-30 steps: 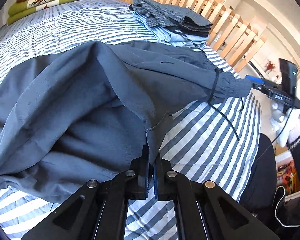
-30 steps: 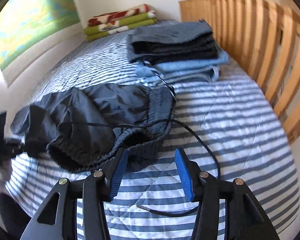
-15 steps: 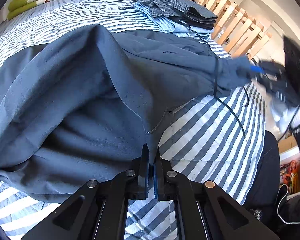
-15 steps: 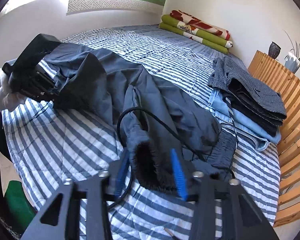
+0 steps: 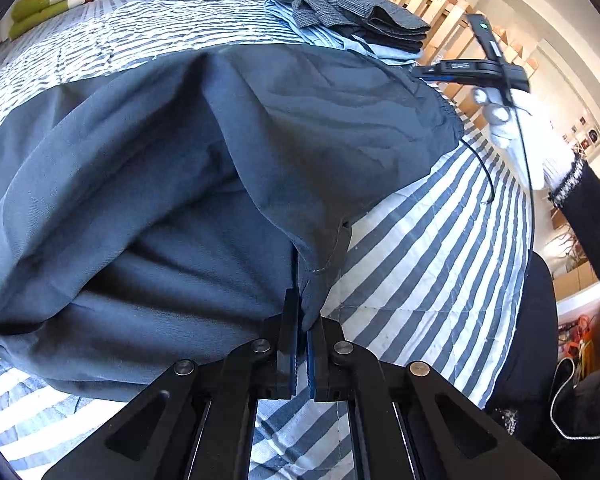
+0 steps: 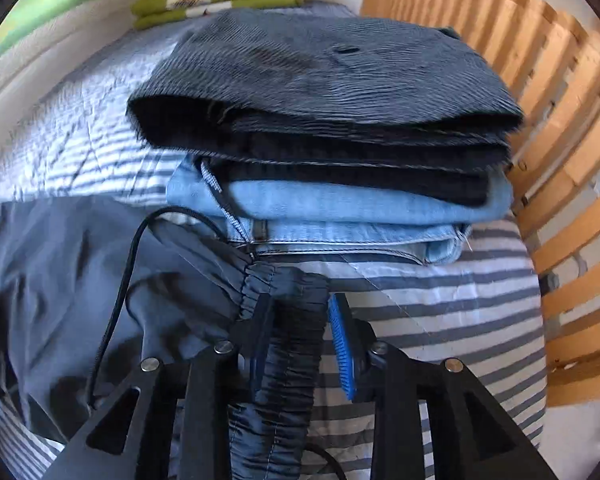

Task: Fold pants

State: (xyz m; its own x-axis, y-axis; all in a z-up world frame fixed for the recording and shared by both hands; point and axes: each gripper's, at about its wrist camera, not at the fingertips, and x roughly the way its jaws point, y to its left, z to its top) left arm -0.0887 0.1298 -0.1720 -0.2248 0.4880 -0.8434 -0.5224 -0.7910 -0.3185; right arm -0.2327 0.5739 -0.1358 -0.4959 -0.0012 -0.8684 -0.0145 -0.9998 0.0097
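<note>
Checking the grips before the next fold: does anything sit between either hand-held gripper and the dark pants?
Nothing visible: the left hand-held gripper pinches the dark pants, and their waistband already lies between the right hand-held gripper fingers.

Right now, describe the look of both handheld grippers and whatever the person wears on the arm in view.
Left gripper: matte black angular linkage arms with silver round rivets and blue ribbed pads on its fingers. Right gripper: the same black frame, rivets and blue pads; from outside it shows a slim black body with a green light and a thin black cable. The right hand wears a white knit glove with a speckled cuff and a black sleeve.
</note>
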